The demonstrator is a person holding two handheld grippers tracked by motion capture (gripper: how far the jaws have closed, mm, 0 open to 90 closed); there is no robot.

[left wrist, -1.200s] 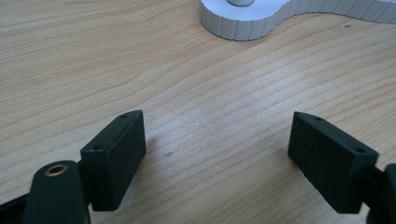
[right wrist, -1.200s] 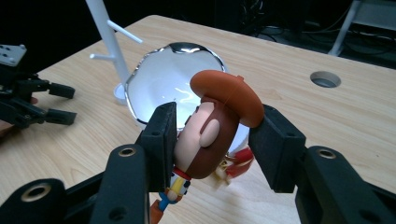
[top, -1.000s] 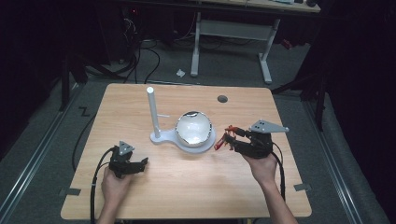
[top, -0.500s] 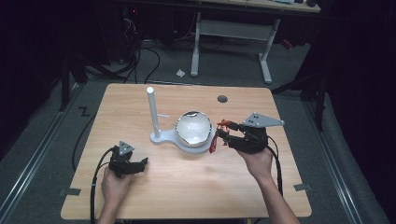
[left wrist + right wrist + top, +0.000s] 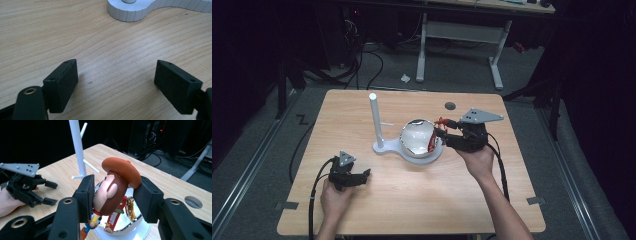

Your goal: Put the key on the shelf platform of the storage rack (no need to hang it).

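Looking down from the high view, the right gripper (image 5: 439,131) is holding a cowboy figure keychain (image 5: 432,140) over the shiny bowl (image 5: 416,140) on the white stand (image 5: 379,137), right of centre on the table (image 5: 362,210). The left gripper (image 5: 362,176) is resting near the front left.

Along the left gripper view, its jaws are standing wide apart over bare wood.

Along the right gripper view, both pads are squeezing the figure's head (image 5: 112,195).

The left hand-held gripper (image 5: 362,175) rests with jaws apart; the right hand-held gripper (image 5: 438,136) is clamped.
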